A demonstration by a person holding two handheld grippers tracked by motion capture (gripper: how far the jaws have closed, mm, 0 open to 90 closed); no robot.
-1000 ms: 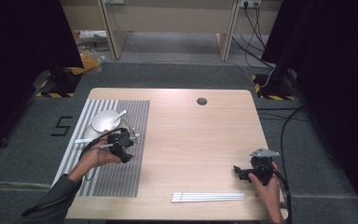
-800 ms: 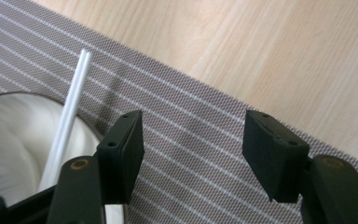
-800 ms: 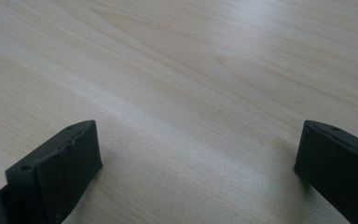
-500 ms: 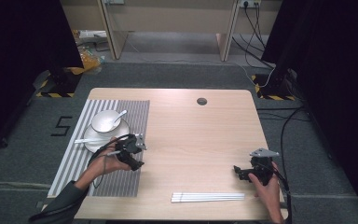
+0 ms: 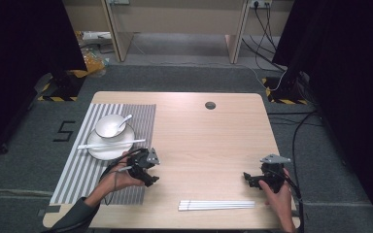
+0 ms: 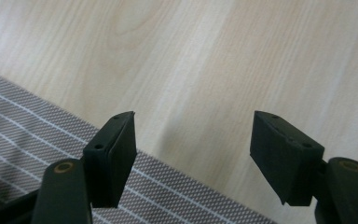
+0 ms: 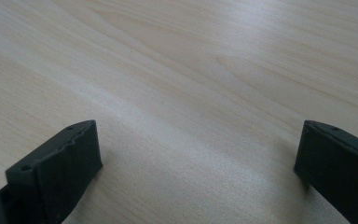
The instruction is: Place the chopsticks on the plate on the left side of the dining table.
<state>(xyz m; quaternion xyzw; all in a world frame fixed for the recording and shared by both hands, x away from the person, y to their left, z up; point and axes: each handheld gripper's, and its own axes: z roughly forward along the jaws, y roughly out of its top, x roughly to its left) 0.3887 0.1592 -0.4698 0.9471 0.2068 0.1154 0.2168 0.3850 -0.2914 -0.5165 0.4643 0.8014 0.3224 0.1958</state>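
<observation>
High view: the white chopsticks (image 5: 110,144) lie across the plate (image 5: 108,150) on the striped placemat (image 5: 77,174), just in front of the bowl (image 5: 109,126) with its spoon (image 5: 125,121). The left gripper (image 5: 148,180) sits apart from them, low at the placemat's right edge. Its jaws have just been opening and stand wide with nothing between them (the left gripper view shows only mat edge and bare wood in the gap). A second set of white chopsticks (image 5: 216,205) lies near the table's (image 5: 209,141) front edge. The right gripper (image 5: 248,177) rests just beyond it, jaws spread and empty over bare wood.
</observation>
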